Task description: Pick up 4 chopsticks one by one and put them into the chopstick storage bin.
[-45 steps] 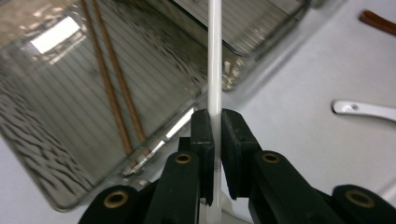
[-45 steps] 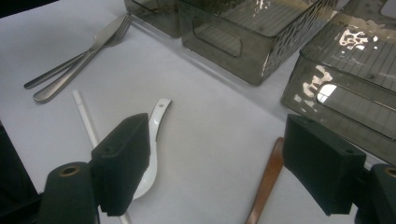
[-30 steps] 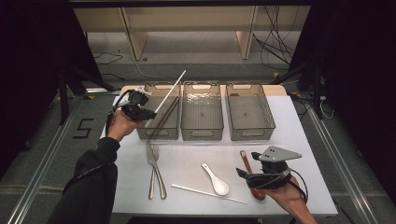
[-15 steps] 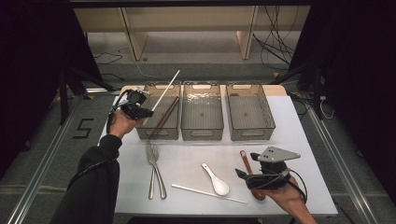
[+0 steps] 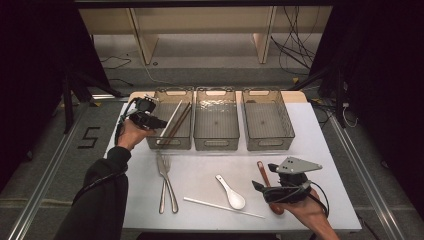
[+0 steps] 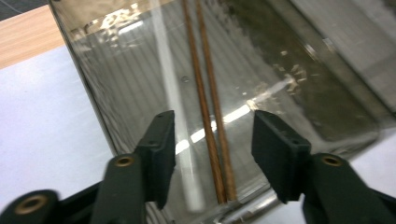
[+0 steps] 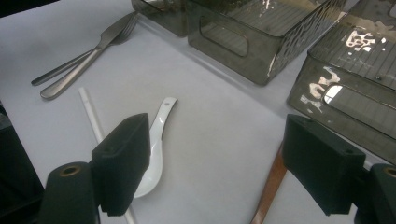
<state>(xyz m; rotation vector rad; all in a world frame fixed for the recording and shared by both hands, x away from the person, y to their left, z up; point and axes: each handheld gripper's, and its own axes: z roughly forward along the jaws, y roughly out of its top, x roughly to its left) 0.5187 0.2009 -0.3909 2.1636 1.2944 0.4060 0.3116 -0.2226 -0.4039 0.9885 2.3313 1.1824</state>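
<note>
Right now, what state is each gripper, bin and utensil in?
left gripper: jaws open over left bin
right gripper: jaws open, holding nothing
white chopstick: in left bin
brown chopsticks: in left bin
left bin: holds chopsticks
middle bin: empty
right bin: empty
white spoon: on table

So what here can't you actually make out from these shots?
- Wooden spoon: high view, its bowl end is hidden under the right gripper; right gripper view, the bottom edge cuts it off.
- White chopstick in the left bin: left gripper view, blurred, its top end runs out of frame.
- Left gripper: high view, too small to tell whether its jaws touch the bin.
- Fork and knife: high view, they overlap.
</note>
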